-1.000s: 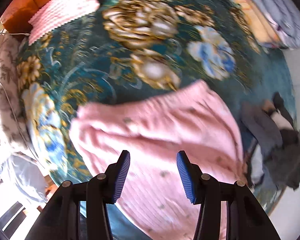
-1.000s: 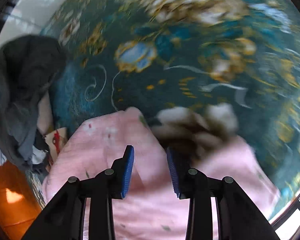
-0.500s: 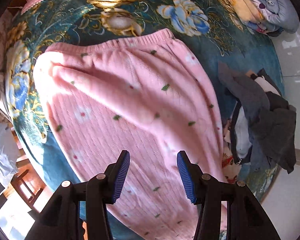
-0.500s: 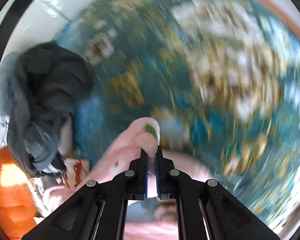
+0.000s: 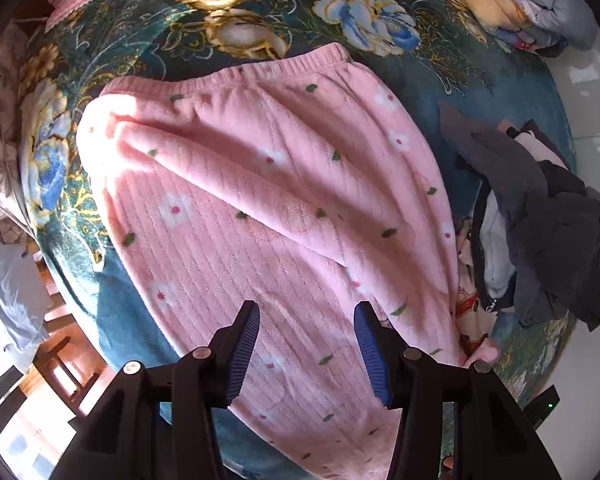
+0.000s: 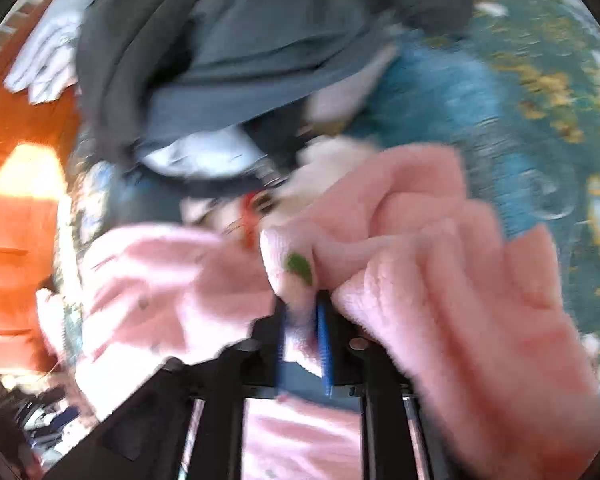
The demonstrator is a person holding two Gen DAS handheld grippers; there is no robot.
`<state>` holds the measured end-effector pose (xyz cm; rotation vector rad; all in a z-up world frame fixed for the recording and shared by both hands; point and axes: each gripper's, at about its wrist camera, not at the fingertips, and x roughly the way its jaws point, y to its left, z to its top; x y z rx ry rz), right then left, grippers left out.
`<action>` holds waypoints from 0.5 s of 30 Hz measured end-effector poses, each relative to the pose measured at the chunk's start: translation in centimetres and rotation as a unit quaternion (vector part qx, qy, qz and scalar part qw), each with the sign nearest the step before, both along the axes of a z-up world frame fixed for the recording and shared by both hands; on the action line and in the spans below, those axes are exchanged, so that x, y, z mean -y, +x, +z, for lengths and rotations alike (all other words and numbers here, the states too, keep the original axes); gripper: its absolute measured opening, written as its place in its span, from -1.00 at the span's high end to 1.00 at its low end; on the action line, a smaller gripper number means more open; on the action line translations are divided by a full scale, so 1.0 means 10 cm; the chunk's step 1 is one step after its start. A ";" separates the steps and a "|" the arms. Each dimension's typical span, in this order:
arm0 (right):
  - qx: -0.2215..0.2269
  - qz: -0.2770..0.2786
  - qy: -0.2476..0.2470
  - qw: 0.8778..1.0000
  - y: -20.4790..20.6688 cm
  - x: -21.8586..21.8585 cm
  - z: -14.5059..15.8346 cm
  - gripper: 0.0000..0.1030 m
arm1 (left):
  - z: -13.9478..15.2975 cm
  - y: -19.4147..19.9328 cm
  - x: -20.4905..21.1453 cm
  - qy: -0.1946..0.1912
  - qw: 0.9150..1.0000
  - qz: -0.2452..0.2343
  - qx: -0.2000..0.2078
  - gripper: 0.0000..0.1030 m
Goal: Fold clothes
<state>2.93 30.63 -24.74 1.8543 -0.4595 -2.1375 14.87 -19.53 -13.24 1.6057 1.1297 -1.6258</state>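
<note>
Right gripper (image 6: 302, 332) of mine easing open round pink fleece trousers (image 6: 420, 280), left gripper (image 5: 306, 344) gaping empty over teal floral blanket (image 5: 148, 56), wooden floor (image 5: 60, 360) beyond.

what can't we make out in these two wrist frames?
- Right wrist view: motion blur throughout. Pink fleece pants sit between the opening right gripper; pad contact unreadable.
- Dark clothes pile: blurred, separate garments indistinguishable.
- Left wrist view: the pants' lower end runs behind the open left gripper and off the bottom edge.
- Folded stack: cut off by the fisheye rim.
</note>
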 end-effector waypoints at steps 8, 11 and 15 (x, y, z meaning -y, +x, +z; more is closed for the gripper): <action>-0.064 -0.066 0.000 0.996 0.20 -1.32 0.47 0.07 | -0.20 -0.10 -0.15 0.021 1.000 -0.009 0.010 -0.04; -0.056 -0.052 0.008 0.997 0.11 -1.57 0.40 0.07 | -0.25 -0.14 -0.22 0.023 0.999 -0.016 0.018 -0.04; -0.064 -0.011 0.013 0.998 -0.08 -1.43 0.30 -0.08 | -0.21 -0.18 -0.26 0.017 0.999 -0.024 0.023 -0.04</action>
